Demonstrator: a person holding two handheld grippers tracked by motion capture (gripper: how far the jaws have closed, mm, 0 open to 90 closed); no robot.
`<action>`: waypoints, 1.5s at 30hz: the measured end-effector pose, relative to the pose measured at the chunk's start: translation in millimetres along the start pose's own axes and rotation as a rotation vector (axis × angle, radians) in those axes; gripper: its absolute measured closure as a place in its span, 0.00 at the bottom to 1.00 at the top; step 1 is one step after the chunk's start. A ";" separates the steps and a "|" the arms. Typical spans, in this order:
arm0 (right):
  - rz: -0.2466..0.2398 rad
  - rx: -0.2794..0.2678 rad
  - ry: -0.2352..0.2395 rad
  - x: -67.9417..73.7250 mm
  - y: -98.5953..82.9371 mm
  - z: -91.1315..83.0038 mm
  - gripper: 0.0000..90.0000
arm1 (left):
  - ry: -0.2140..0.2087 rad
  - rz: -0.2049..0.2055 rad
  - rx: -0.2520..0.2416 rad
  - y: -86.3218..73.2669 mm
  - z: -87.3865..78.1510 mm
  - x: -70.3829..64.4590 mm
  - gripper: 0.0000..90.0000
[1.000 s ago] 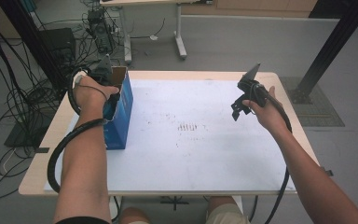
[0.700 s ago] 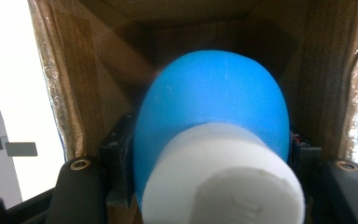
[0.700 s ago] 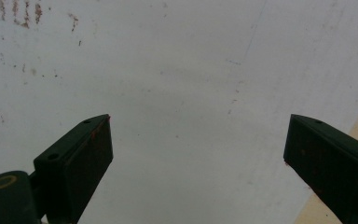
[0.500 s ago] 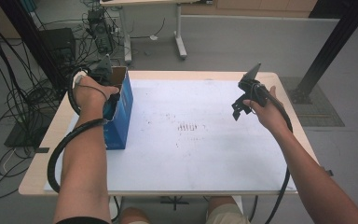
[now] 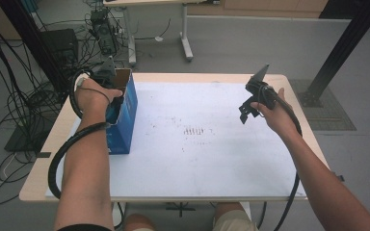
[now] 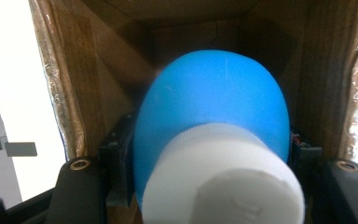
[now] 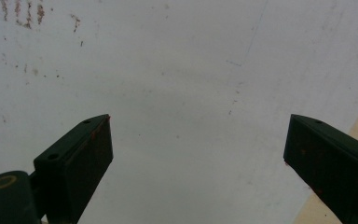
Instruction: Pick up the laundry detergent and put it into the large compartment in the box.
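A: State the pose of your left hand.

B: Your left hand (image 5: 94, 94) is at the left edge of the worktop (image 5: 197, 144), wrist bent downward, pointing the left gripper (image 5: 107, 82) into the open top of the blue box (image 5: 124, 113). The forearm runs straight in from the near edge, with the black cable looped beside it.

A: What do the left jaws hold?

B: In the left gripper view, the jaws are clamped on both sides of a blue bottle (image 6: 214, 112). Its body is smooth, rounded, glossy plastic; its cap (image 6: 223, 182) is white, cylindrical and ribbed, facing the camera. The bottle sits inside the box, between brown cardboard walls (image 6: 98, 70) with crinkled film along their edges.

A: And your right hand?

B: Your right hand (image 5: 274, 113) is raised over the right side of the worktop, well apart from the box. The right gripper (image 7: 198, 154) points down at the white, faintly speckled sheet (image 7: 177, 70). Its flat black jaws stand wide apart, gripping nothing.
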State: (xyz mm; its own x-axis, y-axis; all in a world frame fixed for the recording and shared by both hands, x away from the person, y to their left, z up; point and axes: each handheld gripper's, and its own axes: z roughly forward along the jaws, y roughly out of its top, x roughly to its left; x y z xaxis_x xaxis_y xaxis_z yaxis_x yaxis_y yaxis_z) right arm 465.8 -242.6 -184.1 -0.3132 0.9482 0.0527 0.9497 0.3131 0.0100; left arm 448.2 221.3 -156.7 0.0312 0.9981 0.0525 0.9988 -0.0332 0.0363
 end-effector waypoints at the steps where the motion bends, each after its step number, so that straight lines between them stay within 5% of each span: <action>1: 0.001 0.000 -0.001 -0.2 -0.1 -0.2 0.09 | 0.001 0.000 0.000 0.0 0.1 -0.5 0.41; 21: 0.003 -0.006 0.003 -3.1 -2.4 -1.3 0.09 | -0.005 0.011 -0.002 -0.8 -2.2 -0.9 0.40; 45: -0.008 -0.029 0.004 3.8 -8.4 -11.9 0.09 | 0.013 0.057 -0.058 -23.4 -43.1 -6.1 0.30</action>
State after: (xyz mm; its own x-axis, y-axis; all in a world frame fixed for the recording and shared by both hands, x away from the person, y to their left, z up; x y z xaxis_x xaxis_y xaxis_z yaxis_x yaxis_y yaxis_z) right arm 456.7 -242.3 -172.1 -0.3207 0.9455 0.0566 0.9470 0.3188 0.0394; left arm 423.0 213.7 -114.8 0.0868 0.9938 0.0693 0.9916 -0.0929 0.0904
